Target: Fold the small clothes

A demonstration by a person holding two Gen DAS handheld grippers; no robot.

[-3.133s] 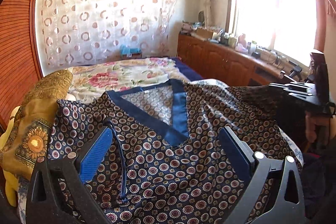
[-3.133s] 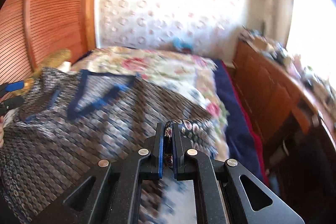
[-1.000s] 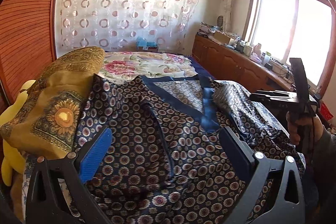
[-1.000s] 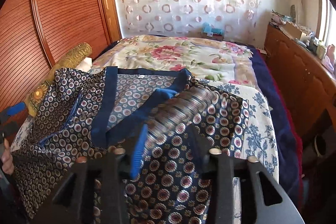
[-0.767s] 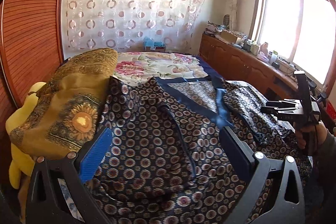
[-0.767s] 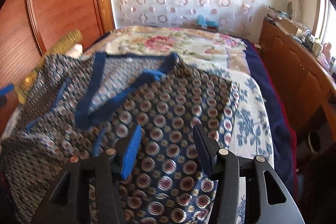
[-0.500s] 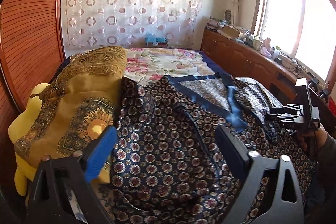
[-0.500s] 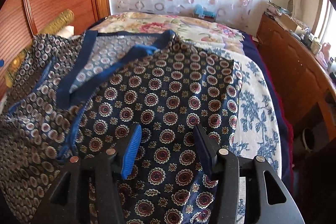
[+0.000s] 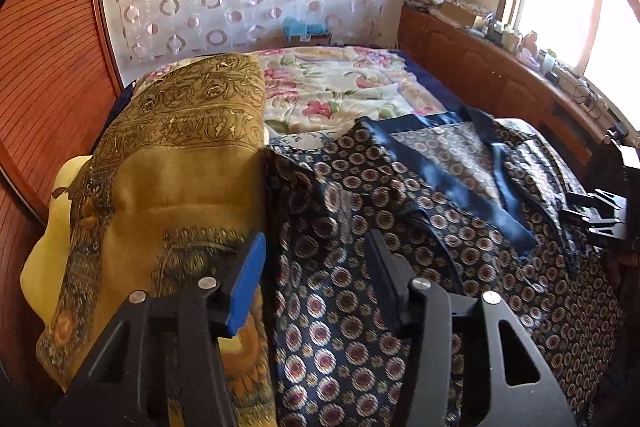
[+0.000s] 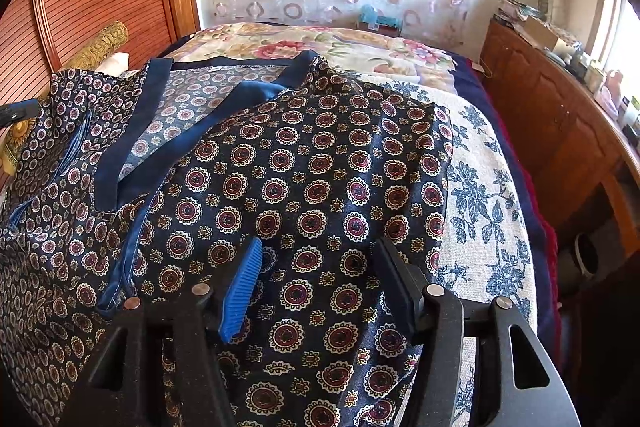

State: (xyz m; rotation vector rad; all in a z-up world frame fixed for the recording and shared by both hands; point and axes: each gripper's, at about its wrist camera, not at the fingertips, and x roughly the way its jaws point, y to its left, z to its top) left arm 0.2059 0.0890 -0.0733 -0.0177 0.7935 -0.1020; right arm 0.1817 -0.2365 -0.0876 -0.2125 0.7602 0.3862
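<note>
Left gripper [image 9: 316,275] closing over shirt [image 9: 400,227] edge beside cushion [image 9: 172,163], nothing pinched; right gripper [image 10: 318,279] opening, empty. Risk: slick fabric slips out, or cushion cover gets nipped.

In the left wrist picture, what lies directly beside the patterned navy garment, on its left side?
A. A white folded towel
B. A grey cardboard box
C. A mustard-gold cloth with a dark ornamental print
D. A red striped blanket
C: a mustard-gold cloth with a dark ornamental print lies against the left edge of the navy garment on the bed; no towel, striped blanket or box is beside it.
</note>
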